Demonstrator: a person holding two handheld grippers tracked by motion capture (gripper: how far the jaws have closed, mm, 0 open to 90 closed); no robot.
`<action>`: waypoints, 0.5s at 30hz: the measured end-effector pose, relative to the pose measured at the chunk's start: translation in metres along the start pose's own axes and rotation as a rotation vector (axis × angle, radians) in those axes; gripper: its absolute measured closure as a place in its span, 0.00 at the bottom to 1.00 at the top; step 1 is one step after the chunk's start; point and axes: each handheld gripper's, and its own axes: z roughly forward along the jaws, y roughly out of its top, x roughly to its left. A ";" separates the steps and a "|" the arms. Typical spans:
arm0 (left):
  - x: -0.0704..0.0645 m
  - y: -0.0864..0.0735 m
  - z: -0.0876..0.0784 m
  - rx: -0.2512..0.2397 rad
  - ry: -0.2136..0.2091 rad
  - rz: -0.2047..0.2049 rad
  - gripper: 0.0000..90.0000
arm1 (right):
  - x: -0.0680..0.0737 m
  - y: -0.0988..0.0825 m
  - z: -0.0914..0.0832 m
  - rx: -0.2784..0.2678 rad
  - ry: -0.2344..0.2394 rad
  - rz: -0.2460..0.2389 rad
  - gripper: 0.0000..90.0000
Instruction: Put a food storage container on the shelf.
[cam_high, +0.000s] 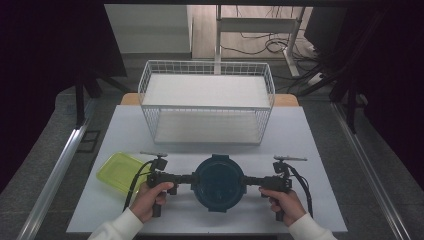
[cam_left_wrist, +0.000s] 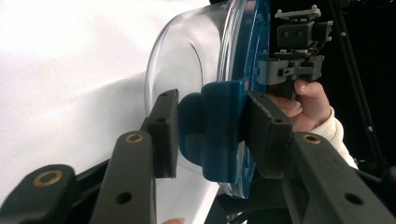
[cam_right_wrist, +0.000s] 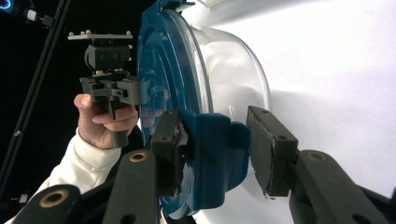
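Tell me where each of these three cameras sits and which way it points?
High view: above the person's side, looking forward and down on the table, wire basket, yellow-green tray and round container; both hands and sleeves show.
Left gripper view: rides the left gripper, looking along its jaws at the container's blue clip; the other hand shows beyond.
Right gripper view: rides the right gripper, facing the opposite clip; the other hand shows.
Shared: both gripper views see the same container from opposite sides.
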 end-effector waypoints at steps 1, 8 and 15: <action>-0.001 0.001 -0.001 -0.004 0.000 0.001 0.64 | 0.001 0.001 0.000 0.000 0.000 0.001 0.64; -0.013 0.014 -0.009 -0.012 0.011 0.029 0.64 | 0.011 0.014 -0.002 -0.007 0.007 -0.032 0.64; -0.029 0.032 -0.020 -0.037 0.021 0.069 0.64 | 0.028 0.032 -0.004 -0.024 0.015 -0.068 0.64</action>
